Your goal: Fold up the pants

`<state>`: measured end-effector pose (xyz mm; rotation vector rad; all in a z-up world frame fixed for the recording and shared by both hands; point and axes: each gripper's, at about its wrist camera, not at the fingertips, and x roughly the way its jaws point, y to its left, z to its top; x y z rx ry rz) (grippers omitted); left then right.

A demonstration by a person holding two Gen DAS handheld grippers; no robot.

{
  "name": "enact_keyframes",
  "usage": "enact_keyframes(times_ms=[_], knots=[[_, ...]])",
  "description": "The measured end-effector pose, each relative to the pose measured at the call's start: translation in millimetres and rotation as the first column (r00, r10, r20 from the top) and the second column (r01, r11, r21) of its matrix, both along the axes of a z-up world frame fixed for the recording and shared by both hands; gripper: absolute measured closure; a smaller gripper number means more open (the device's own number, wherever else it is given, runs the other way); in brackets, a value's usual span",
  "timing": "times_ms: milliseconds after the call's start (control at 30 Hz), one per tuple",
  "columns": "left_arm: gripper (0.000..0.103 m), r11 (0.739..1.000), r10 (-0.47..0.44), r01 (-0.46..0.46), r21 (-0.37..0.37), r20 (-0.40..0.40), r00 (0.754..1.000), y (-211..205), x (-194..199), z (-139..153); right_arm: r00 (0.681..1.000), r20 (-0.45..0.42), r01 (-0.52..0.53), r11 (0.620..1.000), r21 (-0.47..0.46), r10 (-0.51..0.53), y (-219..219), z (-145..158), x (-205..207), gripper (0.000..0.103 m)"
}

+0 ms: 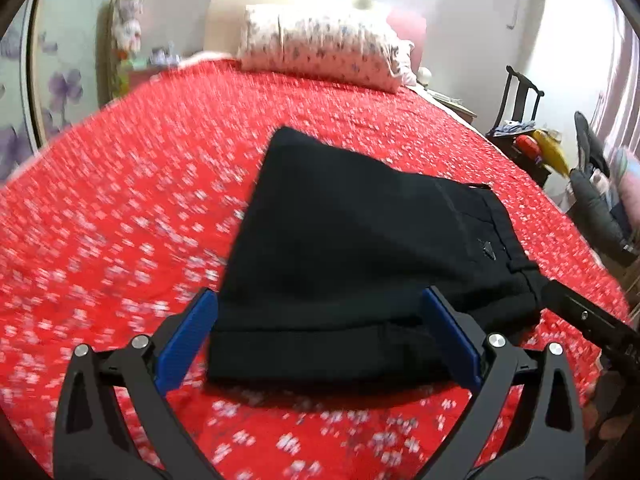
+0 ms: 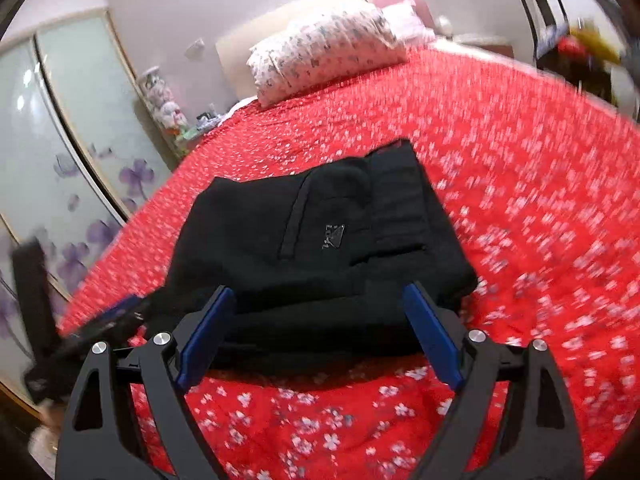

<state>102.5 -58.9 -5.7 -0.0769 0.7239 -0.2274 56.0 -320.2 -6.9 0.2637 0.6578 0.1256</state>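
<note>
- Left wrist view: the black pants (image 1: pixel 352 240) lay folded into a compact stack on the red floral bedspread (image 1: pixel 120 208), near the foot end of the bed.
- The left gripper (image 1: pixel 320 332) hovered at the near edge of the stack with its blue-padded fingers (image 1: pixel 188 344) spread wide apart, one on each side of the folded edge, gripping nothing.
- The waistband with a belt loop and a small metal logo (image 1: pixel 489 250) faced the right side of the stack.
- The black body of the right gripper (image 1: pixel 588 320) entered from the right, just beside the waistband corner; its tips were not visible here.
- A floral pillow (image 1: pixel 324 46) sat at the head of the bed, and a dark chair (image 1: pixel 516 100) stood beyond the right edge.
- Right wrist view: the same pants (image 2: pixel 320 240) lay ahead, logo (image 2: pixel 334 236) uppermost, on the bedspread (image 2: pixel 540 220).
- The right gripper (image 2: pixel 320 320) had its blue fingers (image 2: pixel 432 336) wide apart around the near edge of the stack, closed on nothing.
- The left gripper (image 2: pixel 100 324) appeared blurred at the left edge; a flower-printed wardrobe door (image 2: pixel 80 140) stood behind.
</note>
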Motion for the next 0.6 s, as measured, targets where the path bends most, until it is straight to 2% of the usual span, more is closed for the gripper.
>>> enact_keyframes(times_ms=[133,200,400,600], knots=[[0.002,0.998,0.029,-0.033,0.061,0.056,0.998,9,-22,13,0.998,0.068,0.031,0.987,-0.160,-0.020,18,11,-20,0.014],[0.002,0.995,0.043,-0.049,0.085,0.075,0.996,13,-31,16,0.996,0.090,0.045,0.980,-0.194,-0.028,24,11,-31,0.014],[0.002,0.987,0.063,-0.078,0.137,0.107,0.992,16,-52,13,0.995,0.091,0.062,0.971,-0.231,-0.042,37,1,-52,0.014],[0.002,0.975,0.029,-0.058,0.212,0.140,0.990,9,-75,8,0.994,0.099,0.071,0.968,-0.242,-0.048,42,-3,-61,0.014]])
